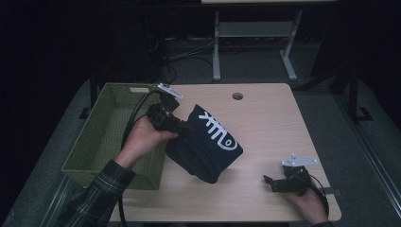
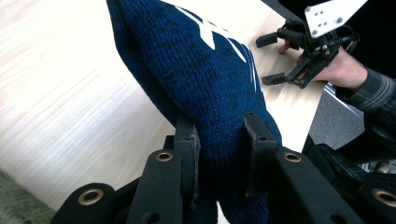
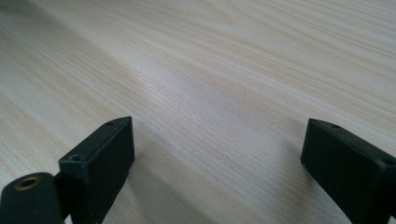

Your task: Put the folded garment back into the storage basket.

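Up close, the left gripper point(image 2: 219, 140) is clamped on a soft navy knitted garment point(image 2: 205, 70); the right gripper point(image 3: 219, 154) gapes over pale woodgrain.

Plenty of bare table point(image 1: 265, 123) right of the sweater point(image 1: 208, 146); basket point(image 1: 101, 137) walls off the left.
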Motion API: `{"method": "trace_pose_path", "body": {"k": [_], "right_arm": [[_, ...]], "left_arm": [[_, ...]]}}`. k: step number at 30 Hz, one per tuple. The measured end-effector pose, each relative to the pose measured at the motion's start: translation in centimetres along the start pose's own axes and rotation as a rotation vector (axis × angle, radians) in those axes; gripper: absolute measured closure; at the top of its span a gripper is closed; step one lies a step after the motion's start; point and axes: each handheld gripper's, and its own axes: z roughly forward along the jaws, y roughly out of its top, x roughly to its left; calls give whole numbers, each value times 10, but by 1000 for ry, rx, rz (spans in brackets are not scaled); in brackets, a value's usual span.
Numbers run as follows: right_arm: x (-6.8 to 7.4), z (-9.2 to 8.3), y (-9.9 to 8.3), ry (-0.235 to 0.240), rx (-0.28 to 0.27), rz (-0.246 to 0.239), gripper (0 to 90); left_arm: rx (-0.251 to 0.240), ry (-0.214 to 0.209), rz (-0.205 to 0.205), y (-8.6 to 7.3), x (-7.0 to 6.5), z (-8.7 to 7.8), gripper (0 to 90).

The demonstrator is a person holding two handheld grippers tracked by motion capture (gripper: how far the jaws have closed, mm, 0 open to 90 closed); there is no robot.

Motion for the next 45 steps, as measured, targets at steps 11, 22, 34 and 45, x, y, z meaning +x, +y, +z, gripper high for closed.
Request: {"method": "trace_pose_path", "body": {"k": [11, 22, 34, 45], "right_arm": [[0, 0, 0, -1, 1, 2, 93], [0, 0, 0, -1, 1, 2, 93], [0, 0, 0, -4, -1, 3, 93], [-1, 0, 0, -7, -3, 4, 94]], "left_arm": [[-29, 29, -15, -2, 5, -27, 718], [-53, 72, -9, 4, 3, -59, 718], [-88, 113, -27, -1, 8, -96, 718], [-137, 142, -72, -15, 22, -125, 718]]}}
